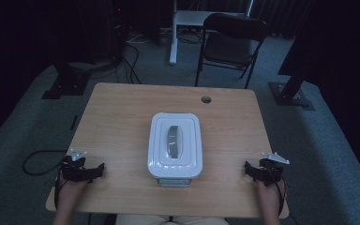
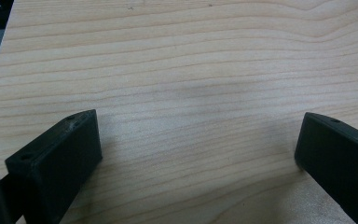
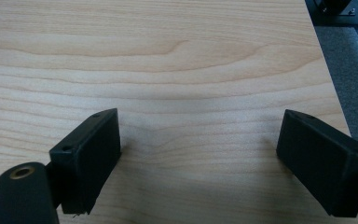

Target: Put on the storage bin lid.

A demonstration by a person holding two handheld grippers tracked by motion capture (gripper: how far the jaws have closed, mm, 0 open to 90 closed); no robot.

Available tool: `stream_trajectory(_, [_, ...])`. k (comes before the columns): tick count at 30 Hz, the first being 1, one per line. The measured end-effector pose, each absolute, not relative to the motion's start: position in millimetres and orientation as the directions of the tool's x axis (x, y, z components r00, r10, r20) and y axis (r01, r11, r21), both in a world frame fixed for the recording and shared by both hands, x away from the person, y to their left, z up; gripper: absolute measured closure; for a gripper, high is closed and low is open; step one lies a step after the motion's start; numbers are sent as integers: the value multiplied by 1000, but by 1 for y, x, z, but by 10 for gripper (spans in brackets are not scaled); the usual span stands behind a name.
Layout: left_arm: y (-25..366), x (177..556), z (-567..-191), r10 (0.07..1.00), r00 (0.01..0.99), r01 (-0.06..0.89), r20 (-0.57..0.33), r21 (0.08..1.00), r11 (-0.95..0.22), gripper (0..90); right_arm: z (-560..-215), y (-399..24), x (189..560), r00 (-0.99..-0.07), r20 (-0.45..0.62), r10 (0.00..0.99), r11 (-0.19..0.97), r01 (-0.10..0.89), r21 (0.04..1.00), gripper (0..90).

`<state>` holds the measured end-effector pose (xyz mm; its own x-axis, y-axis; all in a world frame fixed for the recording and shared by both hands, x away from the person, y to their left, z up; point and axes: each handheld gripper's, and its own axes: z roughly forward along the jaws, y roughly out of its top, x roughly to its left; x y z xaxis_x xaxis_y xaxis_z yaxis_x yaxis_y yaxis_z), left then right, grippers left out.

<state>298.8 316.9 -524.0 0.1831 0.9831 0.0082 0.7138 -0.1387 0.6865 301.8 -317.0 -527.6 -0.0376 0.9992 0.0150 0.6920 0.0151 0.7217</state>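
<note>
A white lidded container (image 1: 175,144) with a grey handle (image 1: 173,140) on its lid stands in the middle of the wooden table (image 1: 122,117), near the front edge. My left gripper (image 1: 82,169) rests on the table at the front left corner, well left of the container. In the left gripper view its jaws stand wide apart over bare wood, so the left gripper (image 2: 198,140) is open and empty. My right gripper (image 1: 262,171) sits at the front right corner. Seen in its own view, the right gripper (image 3: 198,140) is open too, with nothing between the jaws.
A round cable hole (image 1: 206,99) lies near the table's far edge. Behind the table stand a dark folding chair (image 1: 229,42) and a white desk leg (image 1: 173,33). Black stand bases (image 1: 65,84) sit on the grey carpet at both sides, with cables on the floor.
</note>
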Motion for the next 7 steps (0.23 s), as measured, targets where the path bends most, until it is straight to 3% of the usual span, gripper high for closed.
stream_trajectory(7, [317, 299, -524, 983, 182, 714, 8, 687, -137, 10, -528, -317, 302, -37, 16, 999, 14, 692, 722, 131])
